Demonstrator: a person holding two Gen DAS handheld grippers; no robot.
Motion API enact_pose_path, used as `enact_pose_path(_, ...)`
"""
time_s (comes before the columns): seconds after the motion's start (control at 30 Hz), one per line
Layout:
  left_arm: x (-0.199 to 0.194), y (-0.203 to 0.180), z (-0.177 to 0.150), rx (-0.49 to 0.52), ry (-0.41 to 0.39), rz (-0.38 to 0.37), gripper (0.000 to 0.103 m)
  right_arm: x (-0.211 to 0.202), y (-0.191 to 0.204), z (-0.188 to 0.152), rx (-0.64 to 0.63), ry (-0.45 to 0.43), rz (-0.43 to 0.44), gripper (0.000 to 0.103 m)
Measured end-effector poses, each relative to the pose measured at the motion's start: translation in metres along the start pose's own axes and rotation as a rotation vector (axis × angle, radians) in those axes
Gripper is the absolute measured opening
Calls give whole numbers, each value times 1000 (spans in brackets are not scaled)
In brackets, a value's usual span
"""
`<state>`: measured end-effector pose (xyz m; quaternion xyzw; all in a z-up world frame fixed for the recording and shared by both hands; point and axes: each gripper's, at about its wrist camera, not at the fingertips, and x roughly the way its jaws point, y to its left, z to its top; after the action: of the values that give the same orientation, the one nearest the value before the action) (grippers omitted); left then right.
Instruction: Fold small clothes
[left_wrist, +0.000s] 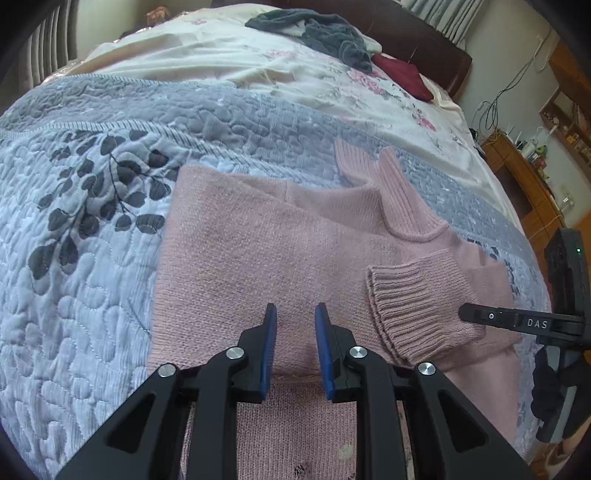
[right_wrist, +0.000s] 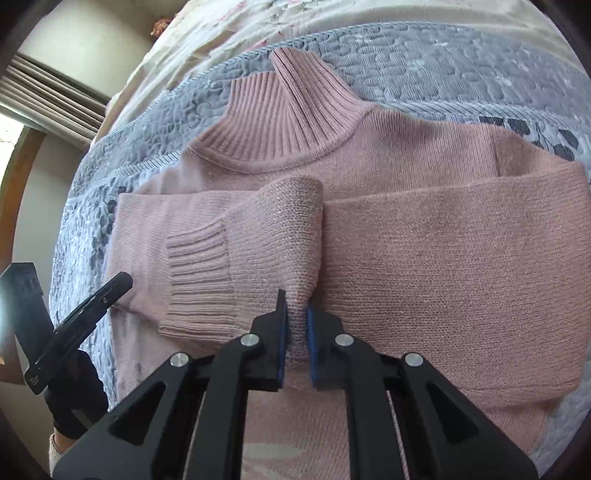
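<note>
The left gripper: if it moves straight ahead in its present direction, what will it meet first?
Most likely the pink sweater: the left gripper is open and empty, pointing low over the sweater's flat body. How high it is above the knit is unclear.

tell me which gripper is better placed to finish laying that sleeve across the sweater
Right. The right gripper is shut on the pink knit sweater's ribbed-cuff sleeve; the left gripper hovers open over the body, holding nothing.
</note>
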<state>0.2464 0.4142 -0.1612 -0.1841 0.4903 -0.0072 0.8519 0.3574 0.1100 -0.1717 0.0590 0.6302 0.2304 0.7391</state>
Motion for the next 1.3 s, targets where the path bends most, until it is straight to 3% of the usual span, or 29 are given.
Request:
enact_pose_path(0.1,2,9,-2,-29,4,-45,20,3,1,-3,-20,0,-36,14)
enact_pose_path(0.13,1,13,-2,-45,5,-64,20,-1,4,-4,-27,-6,-57,20)
enact_pose_path(0.23,0,20,-2,-70,7,-97,20,-27,25,-8,-90,-95,-127,21)
enact_pose_path(0.3,1,20,-4,-66,5,-97,20,-42,47,-12,-158,-134,-122,29)
enact_pose_path(0.37,1,19,-4,-67,4,-92,20,-40,73,-13,-231,-109,-99,41)
enact_pose_path(0.47,1,20,-4,-74,8,-96,20,-17,110,-21,-318,-41,-91,40)
enact_pose_path(0.57,3,22,-3,-78,12,-106,20,14,130,-26,-368,-1,-147,40)
enact_pose_path(0.7,4,22,-3,-69,14,-108,20,39,128,-25,-329,30,-163,40)
enact_pose_path(0.77,5,22,-3,-61,14,-108,20,40,124,-24,-321,21,-164,33)
enact_pose_path(0.87,7,21,-3,-54,11,-105,20,33,118,-24,-315,23,-132,20)
enact_pose_path(0.93,7,20,-4,-51,8,-100,20,24,115,-25,-310,12,-117,17)
enact_pose_path(1.13,7,17,-5,-41,6,-84,20,-19,93,-26,-254,-49,-28,16)
enact_pose_path(1.3,8,17,-4,-36,5,-76,20,-63,51,-21,-139,-112,59,16)
